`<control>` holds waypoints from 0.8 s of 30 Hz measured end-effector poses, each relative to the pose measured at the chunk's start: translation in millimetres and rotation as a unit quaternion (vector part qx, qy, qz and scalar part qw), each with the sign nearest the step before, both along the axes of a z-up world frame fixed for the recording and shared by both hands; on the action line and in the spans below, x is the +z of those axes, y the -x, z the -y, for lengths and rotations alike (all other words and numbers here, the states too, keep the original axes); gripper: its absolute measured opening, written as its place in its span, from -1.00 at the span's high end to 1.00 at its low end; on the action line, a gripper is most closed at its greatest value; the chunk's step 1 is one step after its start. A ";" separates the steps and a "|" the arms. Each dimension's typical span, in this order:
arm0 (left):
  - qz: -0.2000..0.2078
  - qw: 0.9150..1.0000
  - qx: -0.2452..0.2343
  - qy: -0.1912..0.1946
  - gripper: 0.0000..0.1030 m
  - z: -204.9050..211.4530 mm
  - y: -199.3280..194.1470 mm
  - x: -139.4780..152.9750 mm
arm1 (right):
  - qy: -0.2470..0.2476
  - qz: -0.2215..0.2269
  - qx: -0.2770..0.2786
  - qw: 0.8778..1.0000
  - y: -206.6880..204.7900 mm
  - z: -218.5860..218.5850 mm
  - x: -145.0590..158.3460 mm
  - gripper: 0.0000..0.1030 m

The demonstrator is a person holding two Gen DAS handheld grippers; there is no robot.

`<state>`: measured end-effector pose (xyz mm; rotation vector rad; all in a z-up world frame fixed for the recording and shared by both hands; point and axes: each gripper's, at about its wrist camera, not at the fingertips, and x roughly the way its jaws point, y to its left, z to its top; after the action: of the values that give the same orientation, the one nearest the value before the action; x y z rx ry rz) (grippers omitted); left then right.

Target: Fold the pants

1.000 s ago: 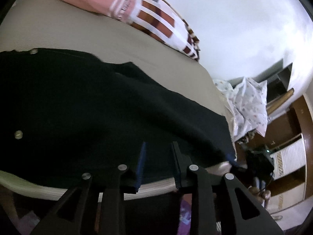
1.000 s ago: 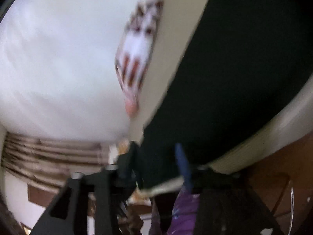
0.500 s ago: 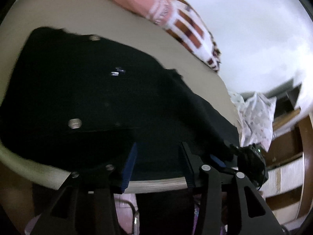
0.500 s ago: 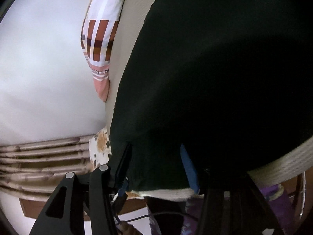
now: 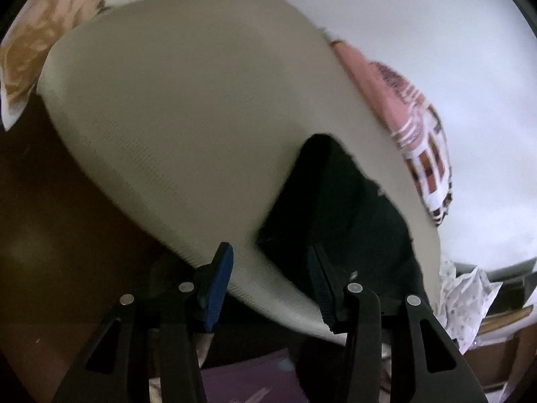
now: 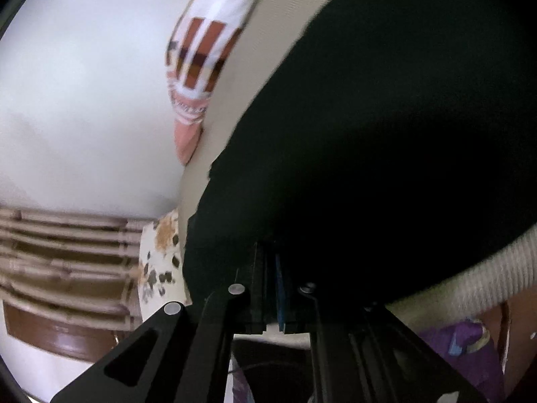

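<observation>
Black pants [image 6: 386,141] lie flat on a beige mattress [image 5: 188,127]. In the right wrist view they fill the right half of the frame. My right gripper [image 6: 273,268] is shut on the near edge of the pants, jaws pressed together. In the left wrist view only a corner of the pants [image 5: 342,215] shows at centre right. My left gripper [image 5: 272,268] is open and empty at the mattress's near edge, its right finger just in front of the pants' corner.
A pink and brown checked cloth [image 5: 419,141] lies at the far side of the mattress, also in the right wrist view [image 6: 208,50]. A floral cloth [image 5: 30,63] hangs at the far left. Dark wood floor [image 5: 50,235] lies below the mattress edge. A white wall is behind.
My right gripper has closed on the pants' near edge. My left gripper has swung left, so the pants now sit only at its right, and its jaws stand wider.
</observation>
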<state>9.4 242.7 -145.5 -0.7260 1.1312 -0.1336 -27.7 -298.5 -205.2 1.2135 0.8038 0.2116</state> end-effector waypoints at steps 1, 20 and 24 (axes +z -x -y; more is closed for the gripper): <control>-0.004 1.000 -0.005 0.006 0.07 -0.7 -1.0 -3.0 | 0.002 -0.002 0.006 1.000 2.0 -2.5 1.6 0.86; 0.044 0.993 -0.105 -0.015 0.68 72.3 -25.7 11.9 | -0.076 -0.033 -0.008 0.997 5.8 9.3 -29.7 0.82; 0.040 0.995 -0.094 -0.024 0.68 58.4 -33.6 15.6 | -0.124 -0.044 -0.035 0.991 15.8 20.0 -44.4 0.65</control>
<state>43.0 184.3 -129.9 -0.5661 1.1214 -0.2907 -43.6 -318.5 -249.7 1.4909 0.8268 0.2054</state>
